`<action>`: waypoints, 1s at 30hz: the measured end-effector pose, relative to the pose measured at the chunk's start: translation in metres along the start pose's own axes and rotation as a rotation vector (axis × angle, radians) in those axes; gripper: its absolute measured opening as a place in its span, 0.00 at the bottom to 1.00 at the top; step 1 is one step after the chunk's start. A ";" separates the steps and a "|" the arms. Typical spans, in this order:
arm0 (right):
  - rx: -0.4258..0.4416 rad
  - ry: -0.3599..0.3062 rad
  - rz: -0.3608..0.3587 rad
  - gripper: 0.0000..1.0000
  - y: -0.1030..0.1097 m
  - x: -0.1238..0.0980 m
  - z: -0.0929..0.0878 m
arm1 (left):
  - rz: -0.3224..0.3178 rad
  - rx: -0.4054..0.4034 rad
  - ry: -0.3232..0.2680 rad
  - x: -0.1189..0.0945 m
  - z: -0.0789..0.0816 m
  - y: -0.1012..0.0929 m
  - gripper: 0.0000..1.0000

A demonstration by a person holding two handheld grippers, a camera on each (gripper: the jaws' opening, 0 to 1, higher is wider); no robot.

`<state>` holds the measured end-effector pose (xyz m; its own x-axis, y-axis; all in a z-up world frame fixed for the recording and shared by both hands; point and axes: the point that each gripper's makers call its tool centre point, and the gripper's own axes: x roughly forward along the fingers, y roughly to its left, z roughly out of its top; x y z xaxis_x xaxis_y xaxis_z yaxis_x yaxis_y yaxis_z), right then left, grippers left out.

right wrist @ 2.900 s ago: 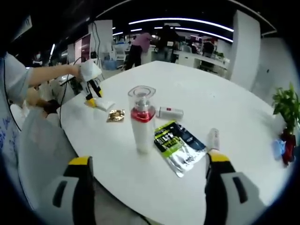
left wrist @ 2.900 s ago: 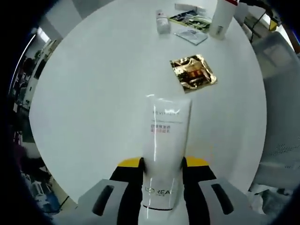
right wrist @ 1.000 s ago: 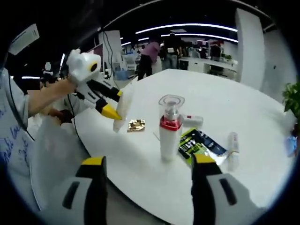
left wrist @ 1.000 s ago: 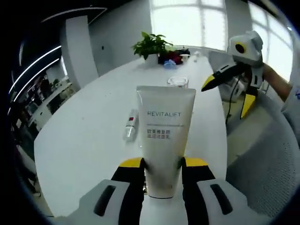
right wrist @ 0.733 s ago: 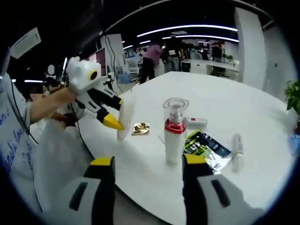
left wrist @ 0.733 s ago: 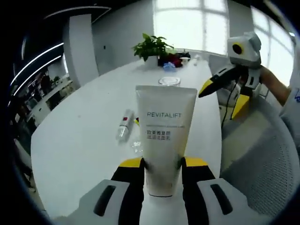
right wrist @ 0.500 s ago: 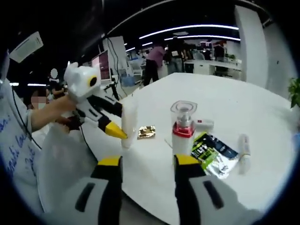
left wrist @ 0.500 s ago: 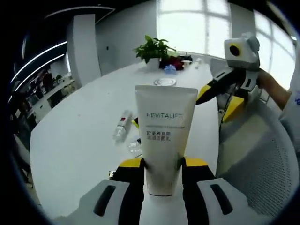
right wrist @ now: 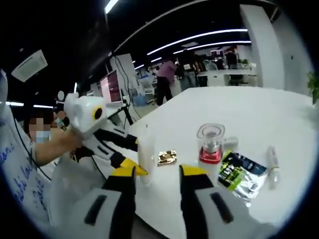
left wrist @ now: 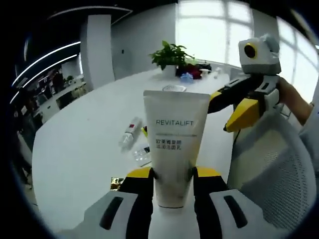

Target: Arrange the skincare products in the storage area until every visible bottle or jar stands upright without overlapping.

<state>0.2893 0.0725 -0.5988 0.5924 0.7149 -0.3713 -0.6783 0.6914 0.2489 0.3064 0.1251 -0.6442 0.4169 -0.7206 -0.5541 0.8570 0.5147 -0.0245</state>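
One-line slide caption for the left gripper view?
Left tongs grip an upright white Revitalift tube above the white table; right tongs approach.

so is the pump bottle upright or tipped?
Upright: the pump bottle stands on the table, clear cap on top.

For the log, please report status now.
Left gripper shut on white tube, held upright. Right gripper open, empty. Pump bottle stands on table.
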 end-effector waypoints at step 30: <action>0.067 -0.114 -0.041 0.13 0.012 0.040 0.023 | 0.165 -0.117 -0.119 0.001 0.021 -0.006 0.29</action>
<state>0.3148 0.1117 -0.5898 0.6671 0.6908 -0.2790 -0.6244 0.7227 0.2963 0.3077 0.1115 -0.6271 0.5868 -0.6684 -0.4570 0.7363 0.6753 -0.0423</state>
